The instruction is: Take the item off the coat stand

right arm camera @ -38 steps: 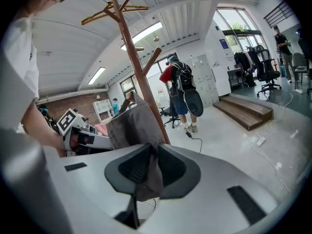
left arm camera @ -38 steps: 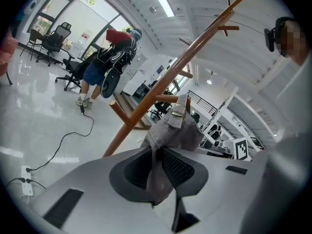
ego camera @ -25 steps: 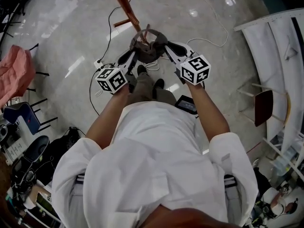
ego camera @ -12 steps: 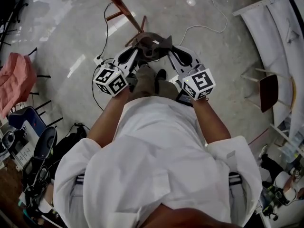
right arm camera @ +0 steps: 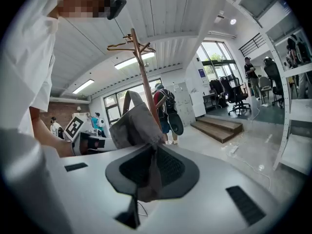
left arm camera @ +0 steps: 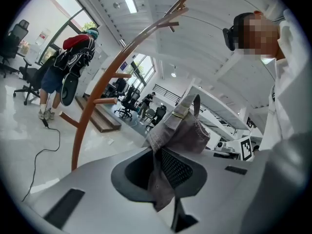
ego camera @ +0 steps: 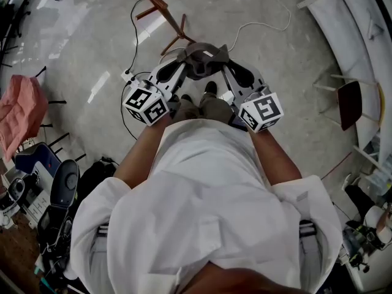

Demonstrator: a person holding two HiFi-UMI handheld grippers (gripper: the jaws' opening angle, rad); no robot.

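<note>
A grey cloth cap (ego camera: pixel 205 60) hangs in the air between my two grippers, off the wooden coat stand (ego camera: pixel 160 10), which rises behind it. My left gripper (ego camera: pixel 184 69) is shut on the cap's left edge; its fabric (left arm camera: pixel 168 155) is pinched between the dark pads. My right gripper (ego camera: pixel 225 69) is shut on the cap's right edge, with the cloth (right arm camera: pixel 146 174) squeezed in the jaws. In the right gripper view the coat stand (right arm camera: pixel 141 67) shows bare hooks at its top, behind the cap (right arm camera: pixel 134 126). The curved stand pole (left arm camera: pixel 105 77) shows in the left gripper view too.
White cables (ego camera: pixel 257 26) and a power strip (ego camera: pixel 127 77) lie on the shiny floor near the stand's feet. A pink cloth (ego camera: pixel 21 112) drapes at the left. Shelving (ego camera: pixel 355 17) and a chair (ego camera: pixel 349 103) stand at the right. Bags and office chairs crowd the lower left.
Both grippers with the cap have drawn away from the coat stand, whose pole has shifted up and left in the head view. The grip on the cap is unchanged.
</note>
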